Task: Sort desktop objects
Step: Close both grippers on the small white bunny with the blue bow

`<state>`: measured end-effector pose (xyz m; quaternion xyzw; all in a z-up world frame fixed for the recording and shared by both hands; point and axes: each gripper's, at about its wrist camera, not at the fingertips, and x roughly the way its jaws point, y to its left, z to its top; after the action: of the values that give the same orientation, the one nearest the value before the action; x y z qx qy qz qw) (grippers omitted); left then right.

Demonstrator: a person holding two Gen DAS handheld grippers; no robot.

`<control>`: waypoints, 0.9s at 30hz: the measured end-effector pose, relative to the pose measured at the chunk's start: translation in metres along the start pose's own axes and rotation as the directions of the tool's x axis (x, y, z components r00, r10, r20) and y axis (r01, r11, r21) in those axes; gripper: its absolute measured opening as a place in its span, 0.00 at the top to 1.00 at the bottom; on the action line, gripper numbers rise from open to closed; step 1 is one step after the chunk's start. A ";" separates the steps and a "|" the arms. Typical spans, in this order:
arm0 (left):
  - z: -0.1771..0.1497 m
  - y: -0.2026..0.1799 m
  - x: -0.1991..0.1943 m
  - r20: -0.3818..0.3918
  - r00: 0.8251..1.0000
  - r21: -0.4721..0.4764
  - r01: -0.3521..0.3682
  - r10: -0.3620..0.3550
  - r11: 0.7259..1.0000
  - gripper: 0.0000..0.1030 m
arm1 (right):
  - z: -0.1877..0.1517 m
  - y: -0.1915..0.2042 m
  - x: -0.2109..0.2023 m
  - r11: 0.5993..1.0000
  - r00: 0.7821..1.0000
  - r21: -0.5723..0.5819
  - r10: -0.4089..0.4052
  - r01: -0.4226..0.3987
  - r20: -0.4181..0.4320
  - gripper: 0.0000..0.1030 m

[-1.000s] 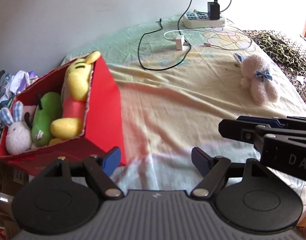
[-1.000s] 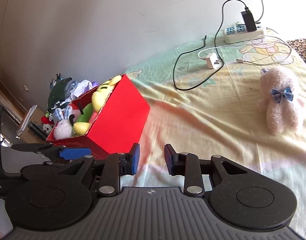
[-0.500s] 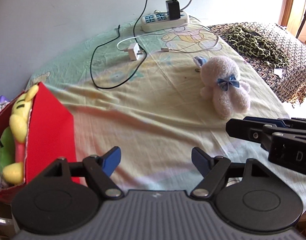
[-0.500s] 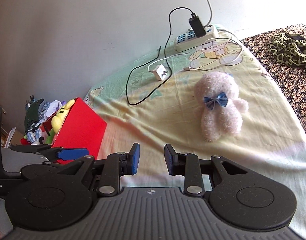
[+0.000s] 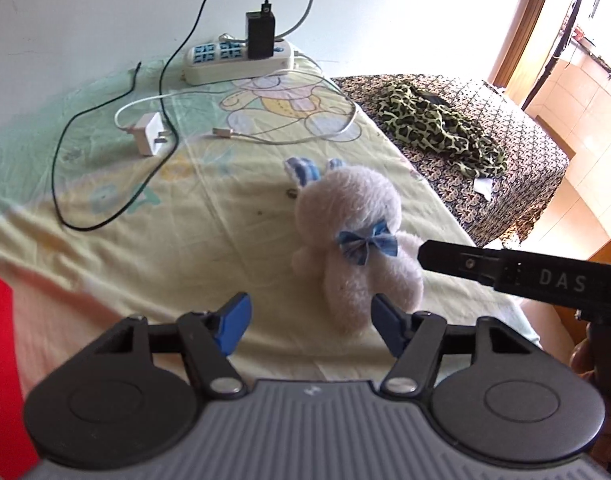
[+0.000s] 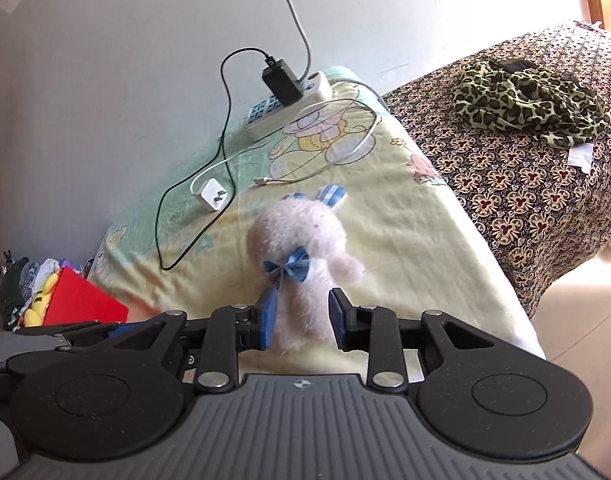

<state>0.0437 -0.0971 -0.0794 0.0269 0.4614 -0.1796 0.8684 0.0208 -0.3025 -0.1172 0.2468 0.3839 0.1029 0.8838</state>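
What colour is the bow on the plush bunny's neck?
Blue checked, on the pale pink plush bunny; the bow shows best in the left wrist view.

The right gripper (image 6: 299, 318) straddles the lower body of the pink plush rabbit (image 6: 301, 256), its jaws opening. The red box (image 6: 85, 300) sits left of the rabbit, the power strip (image 6: 283, 110) beyond it.

Bright daylight from right; fisheye-curved, glaring edges.
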 end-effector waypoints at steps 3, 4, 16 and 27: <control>0.004 -0.001 0.012 0.007 0.999 0.010 0.051 -0.051 0.999 0.36 | 0.009 -0.013 0.016 0.999 1.000 0.051 0.009 -0.008 -0.015 0.67; 0.005 -0.001 0.015 0.010 0.997 0.008 0.079 -0.079 0.997 0.36 | 0.011 -0.017 0.021 0.998 1.000 0.066 0.013 -0.012 -0.022 0.65; 0.015 0.013 0.053 -0.012 0.963 -0.076 0.268 -0.269 0.961 0.30 | 0.028 -0.032 0.063 0.973 0.981 0.172 0.171 -0.153 -0.096 0.57; 0.013 0.016 0.058 -0.006 0.957 -0.103 0.290 -0.292 0.952 0.31 | 0.022 -0.039 0.076 0.917 0.931 0.298 0.324 -0.265 -0.170 0.61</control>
<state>0.0887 -0.1015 -0.1212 -0.0835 0.4779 -0.2815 0.8279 0.0889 -0.3158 -0.1726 0.4074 0.4459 0.2085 0.7693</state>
